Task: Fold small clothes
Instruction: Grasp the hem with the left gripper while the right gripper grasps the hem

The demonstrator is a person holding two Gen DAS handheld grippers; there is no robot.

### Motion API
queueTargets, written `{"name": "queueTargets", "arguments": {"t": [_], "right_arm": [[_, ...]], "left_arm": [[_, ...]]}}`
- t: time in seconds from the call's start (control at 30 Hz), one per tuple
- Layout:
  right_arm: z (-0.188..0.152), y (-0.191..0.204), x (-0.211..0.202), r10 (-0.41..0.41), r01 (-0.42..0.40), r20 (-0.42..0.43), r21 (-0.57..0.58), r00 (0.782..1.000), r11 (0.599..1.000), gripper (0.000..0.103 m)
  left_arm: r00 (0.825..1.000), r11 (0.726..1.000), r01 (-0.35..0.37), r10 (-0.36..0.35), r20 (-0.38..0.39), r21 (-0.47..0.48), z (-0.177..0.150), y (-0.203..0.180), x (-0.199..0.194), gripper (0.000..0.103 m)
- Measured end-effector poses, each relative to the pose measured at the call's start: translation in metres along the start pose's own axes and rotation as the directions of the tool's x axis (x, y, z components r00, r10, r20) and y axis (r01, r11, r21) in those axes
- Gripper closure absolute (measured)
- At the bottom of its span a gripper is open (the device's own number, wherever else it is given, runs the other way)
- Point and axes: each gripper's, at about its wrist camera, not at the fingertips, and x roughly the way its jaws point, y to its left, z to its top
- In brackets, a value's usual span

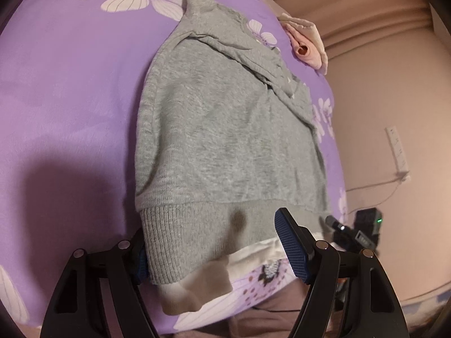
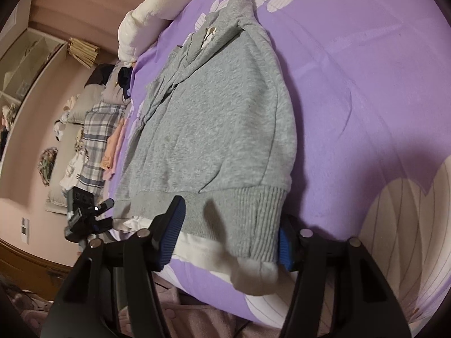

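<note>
A small grey sweatshirt [image 1: 225,135] lies on a purple flowered bedsheet [image 1: 70,90], sleeves folded in over the body, ribbed hem nearest me with a white lining showing under it. My left gripper [image 1: 217,250] is open, its jaws wide on either side of the hem's left corner, one pad hidden behind the fabric. In the right wrist view the sweatshirt [image 2: 220,118] shows too, and my right gripper [image 2: 228,239] is open astride the hem's right corner. Each gripper appears small in the other's view: the right one [image 1: 352,231], the left one [image 2: 87,219].
A pink garment [image 1: 307,42] lies at the bed's far edge. A white plush item [image 2: 149,19] and a pile of folded clothes with a plaid piece [image 2: 95,146] sit along the bed's left side. A wall with a power strip [image 1: 397,152] stands beyond the bed.
</note>
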Motion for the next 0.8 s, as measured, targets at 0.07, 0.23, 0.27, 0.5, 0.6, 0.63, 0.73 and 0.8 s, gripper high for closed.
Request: {"name": "queueTargets", "arguments": {"t": [0.07,0.23,0.27,0.5,0.6,0.63,0.73,0.8], "right_arm": [[0.0,-0.002,0.0,-0.018,0.018,0.005,0.002,1.0,1.0,0.061],[0.0,-0.012,-0.002,-0.012,0.012,0.021,0.032,1.0,0.999,0.075],[0.0,-0.011,-0.002,-0.015,0.014,0.023,0.027,1.0,1.0,0.075],[0.001,-0.01,-0.003,0.009,-0.01,0.046,0.024,0.999,1.0,0.082],[0.001,-0.007,-0.006,0.025,-0.027,0.065,0.021,0.998,0.999,0.083],[0.001,-0.006,-0.008,0.034,-0.035,0.076,0.017,0.997,0.999,0.084],[0.001,-0.002,-0.013,0.062,-0.062,0.101,0.002,0.993,0.998,0.085],[0.003,0.002,-0.014,0.078,-0.078,0.114,-0.005,0.99,0.997,0.085]], "left_arm": [[1.0,0.999,-0.027,0.027,0.005,0.019,-0.002,-0.002,0.0,0.034],[0.998,0.998,-0.061,0.061,0.019,0.002,-0.003,0.003,-0.003,0.051],[0.998,0.998,-0.064,0.064,0.021,-0.006,-0.002,0.005,-0.004,0.057],[0.995,0.997,-0.065,0.068,0.068,-0.045,-0.001,0.01,-0.008,0.083],[0.994,0.997,-0.071,0.072,0.079,-0.026,0.001,0.004,-0.007,0.085],[0.994,0.997,-0.071,0.073,0.083,-0.019,0.002,0.003,-0.008,0.086],[0.993,0.997,-0.073,0.072,0.097,0.005,0.004,-0.005,-0.01,0.086],[0.992,0.998,-0.069,0.067,0.106,0.016,0.006,-0.01,-0.012,0.086]]}}
